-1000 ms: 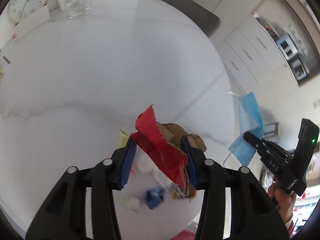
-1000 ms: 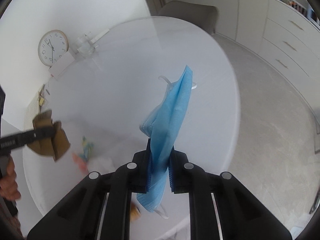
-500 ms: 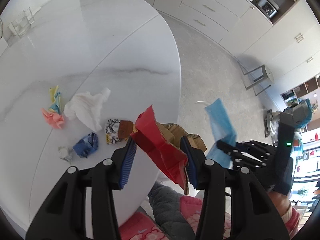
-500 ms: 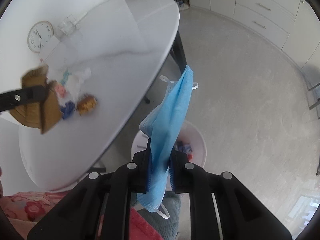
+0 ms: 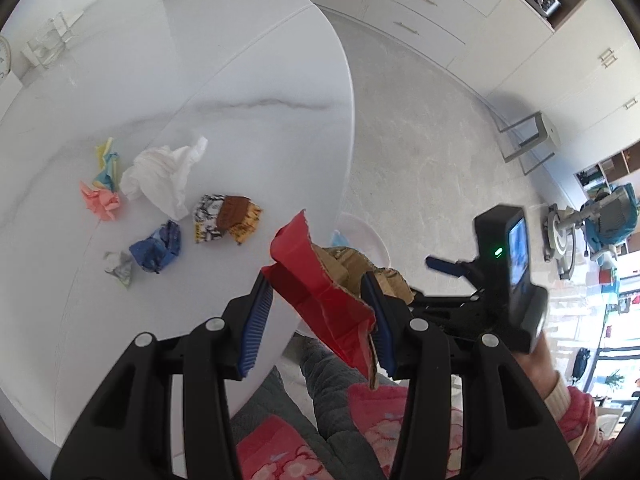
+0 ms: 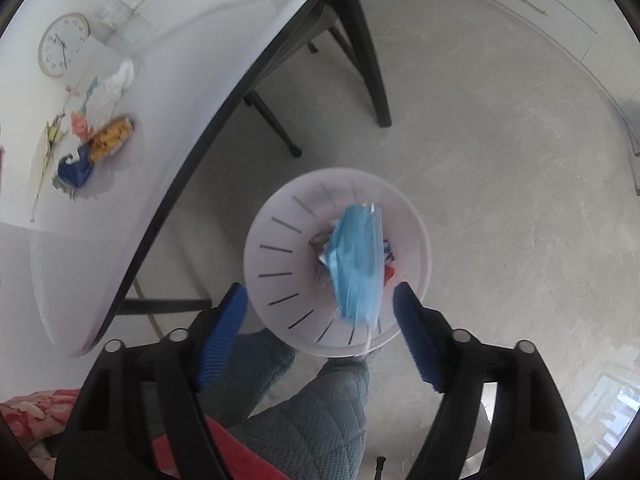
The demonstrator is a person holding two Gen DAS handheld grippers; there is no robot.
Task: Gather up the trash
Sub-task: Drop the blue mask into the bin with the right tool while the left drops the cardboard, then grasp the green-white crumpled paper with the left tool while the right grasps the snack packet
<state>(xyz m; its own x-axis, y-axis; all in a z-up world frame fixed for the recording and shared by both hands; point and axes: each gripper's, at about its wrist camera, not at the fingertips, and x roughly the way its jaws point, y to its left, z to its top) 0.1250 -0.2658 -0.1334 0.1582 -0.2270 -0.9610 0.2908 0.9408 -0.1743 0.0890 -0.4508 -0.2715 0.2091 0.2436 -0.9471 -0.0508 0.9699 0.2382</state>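
Note:
My left gripper (image 5: 318,322) is shut on a torn red and brown piece of cardboard (image 5: 320,300), held just past the near edge of the white table (image 5: 260,80). My right gripper (image 6: 320,324) hangs over a white slotted bin (image 6: 280,248) on the floor, its jaws opening with nothing pressed between them. A blue face mask (image 6: 356,264) is falling free into that bin, blurred by motion. The right gripper (image 5: 452,276) also shows in the left wrist view, beside the bin rim (image 5: 368,236).
Several scraps lie on the table: a white tissue (image 5: 164,176), a pink paper (image 5: 100,202), a blue wrapper (image 5: 158,248), a brown and yellow wrapper (image 5: 228,218). Dark table legs (image 6: 360,60) stand behind the bin. A person's quilted trouser legs (image 6: 312,408) are below. White drawers (image 5: 420,12) line the wall.
Both grippers swung off the table toward the floor bin. The right jaws opened and let go of the blue mask, which now drops into the bin. The left keeps its cardboard.

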